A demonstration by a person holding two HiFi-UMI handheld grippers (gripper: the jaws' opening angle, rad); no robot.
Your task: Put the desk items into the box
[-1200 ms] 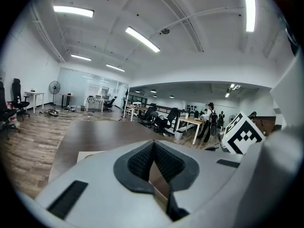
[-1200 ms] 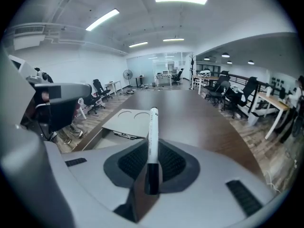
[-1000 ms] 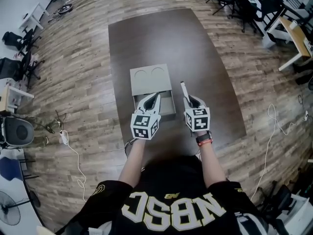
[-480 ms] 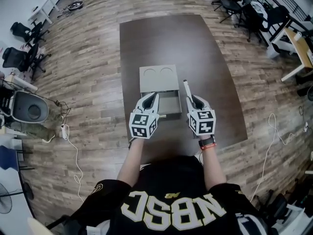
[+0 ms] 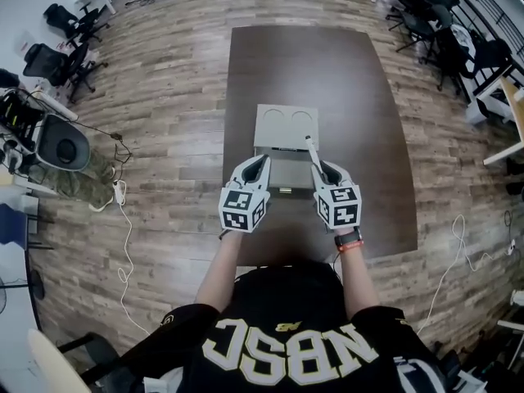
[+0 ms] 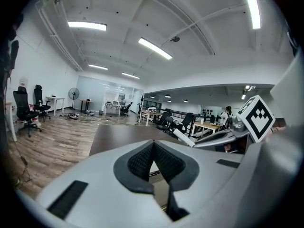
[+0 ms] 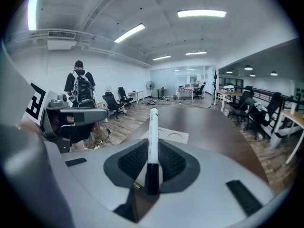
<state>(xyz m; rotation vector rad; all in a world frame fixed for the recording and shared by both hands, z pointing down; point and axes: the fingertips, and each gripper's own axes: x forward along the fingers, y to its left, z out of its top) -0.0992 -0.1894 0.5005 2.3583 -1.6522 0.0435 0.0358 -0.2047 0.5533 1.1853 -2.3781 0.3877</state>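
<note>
A grey box (image 5: 282, 173) stands open on the dark brown table (image 5: 360, 97), its lid (image 5: 285, 126) with two round marks lying flat behind it. My right gripper (image 5: 320, 167) is shut on a white marker with a black end (image 5: 310, 149), whose tip points out over the box's right side. In the right gripper view the marker (image 7: 152, 129) stands clamped between the pads of the right gripper (image 7: 153, 148), and the lid (image 7: 174, 136) lies beyond. My left gripper (image 5: 256, 165) hovers over the box's left front with its jaws shut and nothing in them (image 6: 153, 145).
Wood floor surrounds the table on all sides. Office chairs (image 5: 57, 51) and cables (image 5: 123, 244) are at the left, more chairs and desks (image 5: 458, 39) at the right. A person with a backpack (image 7: 79, 92) stands far off at the left.
The view has swung so the table and box sit further right. My right gripper with the marker has come in from beside the box to over its right side. Left gripper stays over the box.
</note>
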